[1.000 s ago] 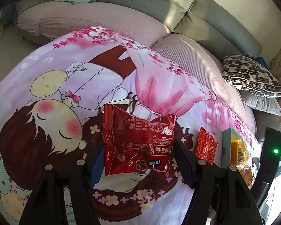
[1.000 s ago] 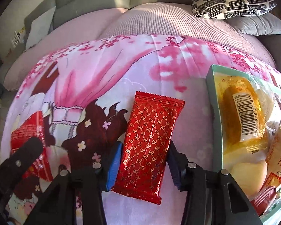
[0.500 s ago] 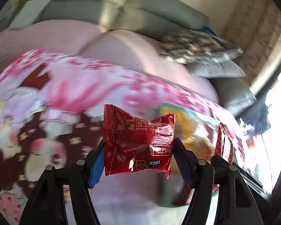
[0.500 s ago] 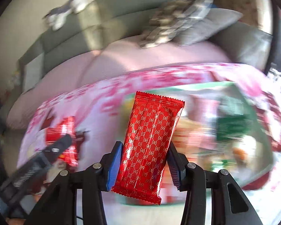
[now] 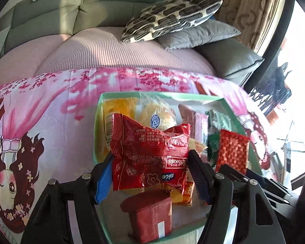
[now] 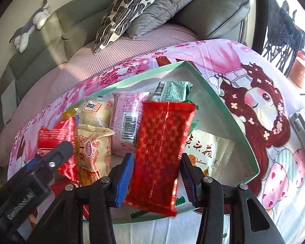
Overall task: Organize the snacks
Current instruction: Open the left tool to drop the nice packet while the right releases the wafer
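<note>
Each camera sits on its own gripper and looks steeply down along the fingers, close above the green snack box (image 5: 97, 122) on the printed cloth (image 5: 50, 109). The left view faces the sofa (image 5: 103, 14) squarely; the right view is tilted. Both share box, cloth, sofa and patterned pillow (image 6: 124, 10).

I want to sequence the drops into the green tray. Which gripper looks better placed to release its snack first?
Probably right. The right gripper holds its patterned red bar above the green tray, near bare floor; the left gripper's red pouch hangs over piled packets.
</note>
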`<state>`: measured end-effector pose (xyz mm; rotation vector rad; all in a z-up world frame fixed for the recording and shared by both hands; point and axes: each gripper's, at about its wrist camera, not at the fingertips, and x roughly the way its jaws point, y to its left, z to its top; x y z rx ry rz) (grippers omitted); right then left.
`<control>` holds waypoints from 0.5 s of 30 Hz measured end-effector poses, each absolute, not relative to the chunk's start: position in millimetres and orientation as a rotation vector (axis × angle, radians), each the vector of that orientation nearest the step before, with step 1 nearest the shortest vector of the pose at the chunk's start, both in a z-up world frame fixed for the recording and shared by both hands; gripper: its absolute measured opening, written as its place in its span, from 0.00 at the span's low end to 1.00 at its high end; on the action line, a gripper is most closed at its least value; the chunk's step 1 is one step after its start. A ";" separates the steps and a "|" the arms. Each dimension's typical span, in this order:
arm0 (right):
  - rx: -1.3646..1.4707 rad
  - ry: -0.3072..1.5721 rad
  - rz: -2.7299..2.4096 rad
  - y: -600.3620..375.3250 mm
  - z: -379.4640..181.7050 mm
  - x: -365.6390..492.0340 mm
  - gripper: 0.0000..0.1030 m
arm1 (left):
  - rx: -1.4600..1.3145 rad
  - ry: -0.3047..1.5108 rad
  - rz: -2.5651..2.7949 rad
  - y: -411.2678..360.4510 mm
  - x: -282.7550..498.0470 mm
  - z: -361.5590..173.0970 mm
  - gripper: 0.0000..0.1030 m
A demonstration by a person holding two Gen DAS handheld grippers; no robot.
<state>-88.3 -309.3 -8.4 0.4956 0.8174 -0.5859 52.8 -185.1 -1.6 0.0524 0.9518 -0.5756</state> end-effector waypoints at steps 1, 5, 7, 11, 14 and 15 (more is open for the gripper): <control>0.489 0.825 -0.579 -309.6 -9.1 -87.8 0.48 | 0.063 0.958 -0.573 -187.3 52.3 -3.3 0.70; 0.483 0.837 -0.560 -305.4 -11.6 -92.8 0.51 | 0.076 0.962 -0.546 -186.5 52.7 -3.4 0.75; 0.469 0.840 -0.561 -303.4 -11.1 -95.3 0.58 | 0.070 0.957 -0.526 -180.4 50.3 -1.0 0.80; 0.439 0.853 -0.550 -295.5 -10.5 -97.1 0.69 | 0.055 0.948 -0.497 -165.8 44.5 5.8 0.88; 0.430 0.856 -0.532 -288.1 -10.1 -98.4 0.75 | 0.069 0.943 -0.464 -156.6 39.2 10.2 0.90; 0.425 0.855 -0.526 -284.9 -9.8 -98.9 0.79 | 0.075 0.942 -0.453 -154.4 37.7 11.1 0.95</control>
